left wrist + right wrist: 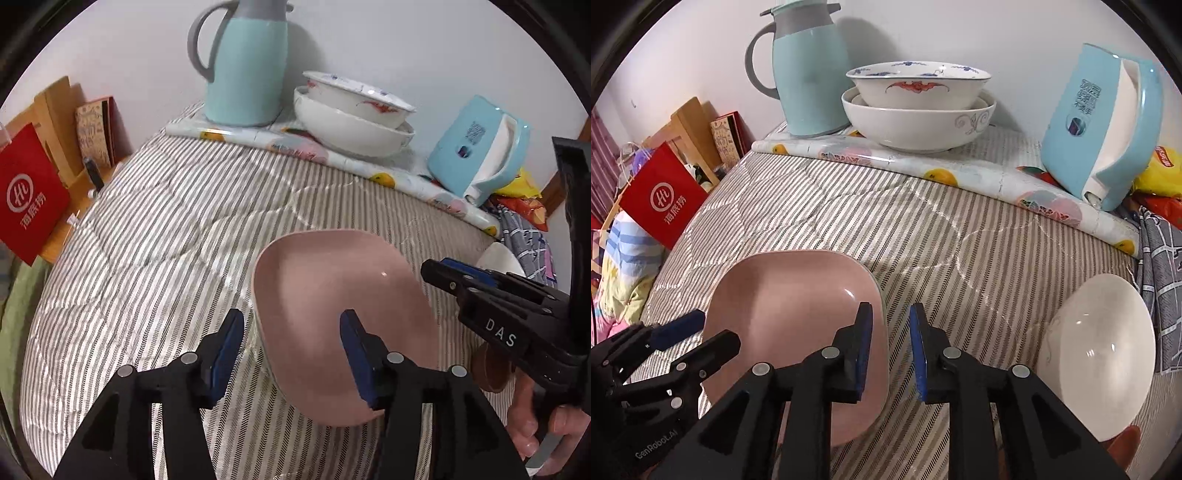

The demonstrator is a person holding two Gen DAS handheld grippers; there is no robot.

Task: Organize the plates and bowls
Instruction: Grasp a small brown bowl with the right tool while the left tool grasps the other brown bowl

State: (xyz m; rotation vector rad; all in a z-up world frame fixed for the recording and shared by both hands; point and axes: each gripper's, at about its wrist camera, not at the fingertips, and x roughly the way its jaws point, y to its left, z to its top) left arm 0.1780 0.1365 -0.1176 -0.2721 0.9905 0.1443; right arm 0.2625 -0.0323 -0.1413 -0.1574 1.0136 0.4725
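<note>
A pink square plate point(343, 317) point(798, 317) lies on the striped cloth. My left gripper point(291, 332) is open and straddles the plate's left rim, one finger inside, one outside. My right gripper point(891, 328) is open and straddles the plate's right rim; it also shows in the left wrist view point(491, 291). A white bowl point(1100, 354) point(498, 258) lies to the right of the plate. At the back, a bat-patterned bowl point(916, 86) point(354, 96) is stacked in a larger white bowl point(916, 125) point(351, 133).
A teal thermos jug point(243, 70) point(809, 77) stands at the back left and a light blue kettle point(480, 147) point(1104, 122) at the back right. A red bag point(29, 192) point(663, 195) and wooden items stand off the left edge. Snack packets point(1160, 173) lie far right.
</note>
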